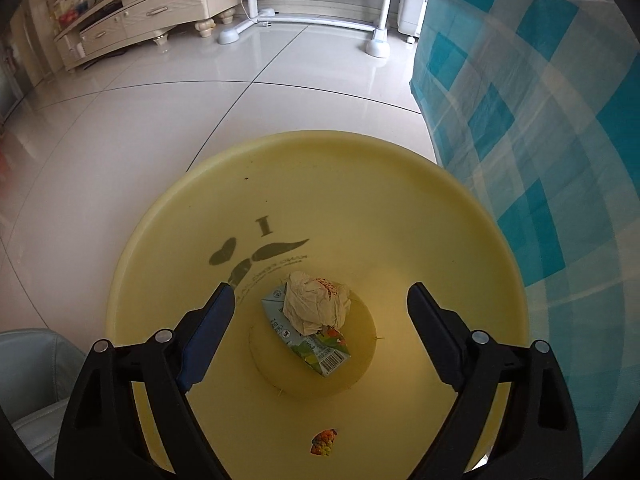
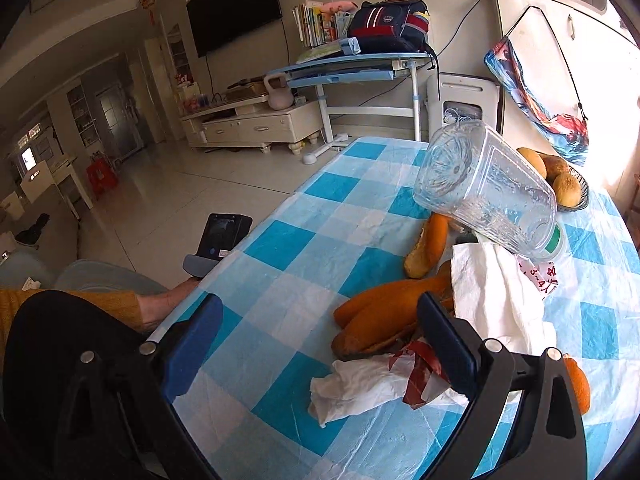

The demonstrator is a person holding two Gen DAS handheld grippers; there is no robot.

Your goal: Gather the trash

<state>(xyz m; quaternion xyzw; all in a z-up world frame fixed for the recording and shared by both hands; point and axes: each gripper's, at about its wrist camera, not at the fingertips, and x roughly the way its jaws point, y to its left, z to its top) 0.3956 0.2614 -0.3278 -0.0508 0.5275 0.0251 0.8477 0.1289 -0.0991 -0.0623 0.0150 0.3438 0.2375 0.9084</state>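
Hovering wide over a yellow bin (image 1: 400, 200) holding a paper ball (image 1: 316, 302) and carton (image 1: 316, 344), left claw (image 1: 320, 300) empty, right claw (image 2: 320, 316) wide above desk (image 2: 280, 248), tissue (image 2: 360, 388), peels (image 2: 384, 316), bottle (image 2: 484, 188) nearby.

one bin (image 1: 400, 208) (yellow), two items inside, one bottle (image 2: 486, 192)

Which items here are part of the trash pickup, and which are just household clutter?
Job: yellow bin holding a crumpled paper ball and flattened carton; on the table, white tissue, red wrapper, orange peels, clear plastic bottle.

Lying about: bowl of bread rolls, checked tablecloth, backpack, kettlebell.
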